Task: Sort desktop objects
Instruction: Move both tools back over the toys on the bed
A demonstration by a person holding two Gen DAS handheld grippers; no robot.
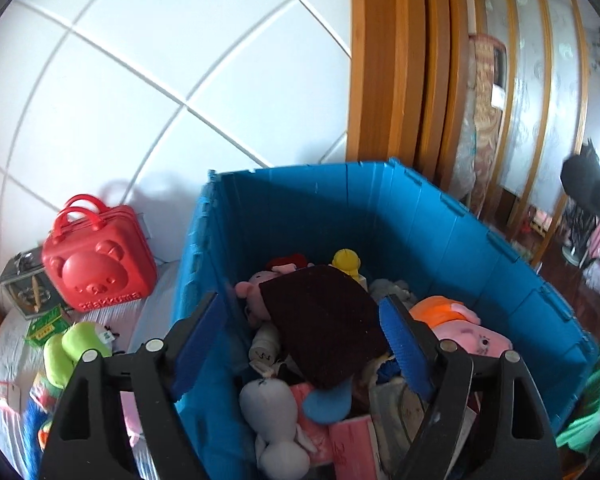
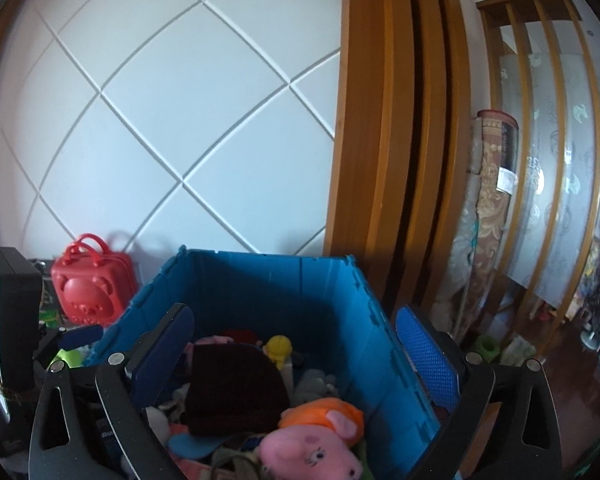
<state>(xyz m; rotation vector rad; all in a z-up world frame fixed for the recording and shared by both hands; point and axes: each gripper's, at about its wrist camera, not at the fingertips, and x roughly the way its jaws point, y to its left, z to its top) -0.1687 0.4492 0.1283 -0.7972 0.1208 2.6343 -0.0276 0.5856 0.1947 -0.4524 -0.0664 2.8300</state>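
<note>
Blue plastic makes up the big bin [image 1: 420,216] that fills the middle of the left wrist view. It is full of soft toys. A dark brown knitted hat [image 1: 324,324] lies on top of the pile, in the middle of the frame. It sits right between the two blue pads of the left gripper [image 1: 304,336], which hangs over the bin. The jaws are spread wide and hold nothing. Whether the hat touches the right pad is hard to tell. A pink pig toy [image 1: 472,336] lies to the right of the hat. A red bear case [image 1: 100,268] stands outside the bin, at the left of the frame.

In the right wrist view the same bin [image 2: 320,292] sits at the bottom middle. The hat [image 2: 236,388] lies low in the frame, nearer the left pad of the right gripper [image 2: 296,364]. These jaws are spread as wide as they go, with nothing pinched. The pig toy [image 2: 312,452] lies at the bottom, just right of the hat. The red case [image 2: 88,284] stands at the left.
</note>
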